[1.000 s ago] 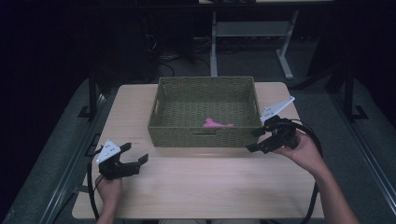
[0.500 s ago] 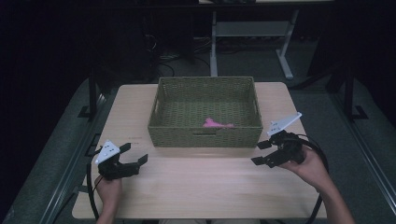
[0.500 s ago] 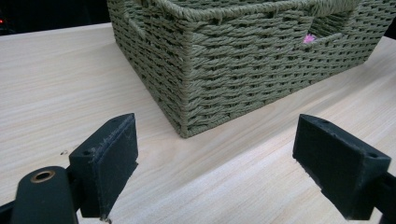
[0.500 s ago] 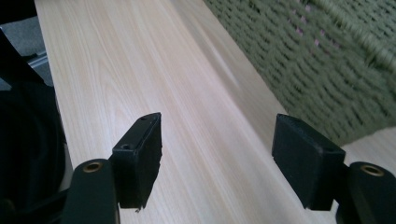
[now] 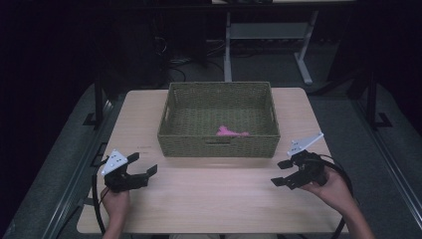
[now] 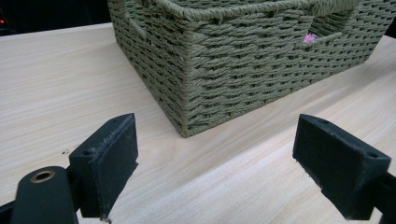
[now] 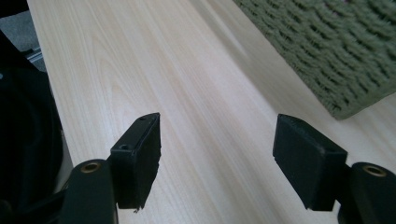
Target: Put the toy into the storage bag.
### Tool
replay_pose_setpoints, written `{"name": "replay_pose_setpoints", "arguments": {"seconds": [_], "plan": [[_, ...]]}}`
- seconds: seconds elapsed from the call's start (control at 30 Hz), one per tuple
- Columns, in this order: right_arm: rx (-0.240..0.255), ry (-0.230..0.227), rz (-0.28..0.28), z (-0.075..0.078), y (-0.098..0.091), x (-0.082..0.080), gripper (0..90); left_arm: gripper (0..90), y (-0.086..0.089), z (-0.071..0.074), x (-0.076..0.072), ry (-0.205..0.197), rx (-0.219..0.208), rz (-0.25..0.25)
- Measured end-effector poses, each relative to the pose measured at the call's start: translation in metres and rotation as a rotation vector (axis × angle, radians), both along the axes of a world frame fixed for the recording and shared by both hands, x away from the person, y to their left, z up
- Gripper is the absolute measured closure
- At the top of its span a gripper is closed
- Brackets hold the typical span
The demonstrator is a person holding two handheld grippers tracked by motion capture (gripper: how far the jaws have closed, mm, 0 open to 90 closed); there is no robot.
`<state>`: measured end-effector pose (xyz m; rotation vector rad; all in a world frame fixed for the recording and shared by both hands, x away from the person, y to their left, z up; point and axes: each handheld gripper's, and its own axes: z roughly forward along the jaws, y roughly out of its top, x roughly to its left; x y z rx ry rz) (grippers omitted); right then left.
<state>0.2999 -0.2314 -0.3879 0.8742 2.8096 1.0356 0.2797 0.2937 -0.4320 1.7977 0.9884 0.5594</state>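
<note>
The right claw [image 5: 283,172] hangs low over the surface [image 5: 214,199] with its jaws apart and nothing between them; they have just been opening a little. It points toward the middle of the surface, so the basket [image 5: 219,145] lies ahead of it and off to one side, near its front right corner. The pink thing [image 5: 230,132] lies inside the basket, near the front wall and right of centre, its long axis across the basket. The left claw [image 5: 140,167], also open and empty, sits farther from it, so the right claw has the shorter reach.
</note>
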Motion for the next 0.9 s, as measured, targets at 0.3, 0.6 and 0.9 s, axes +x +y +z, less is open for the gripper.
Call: {"name": "replay_pose_setpoints", "arguments": {"seconds": [0.3,0.6,0.9], "plan": [[-0.027,0.008,-0.013,-0.015,-0.002,-0.013,31.9,13.6,0.001,0.001,-0.001,-0.001,0.001,0.001],[-0.022,0.005,-0.038,-0.024,-0.009,-0.023,31.0,13.6,0.000,0.000,-0.001,0.002,0.001,-0.003],[-0.028,-0.021,-0.051,-0.028,-0.006,-0.034,28.4,13.6,0.000,0.000,-0.001,0.001,-0.003,-0.005]]}}
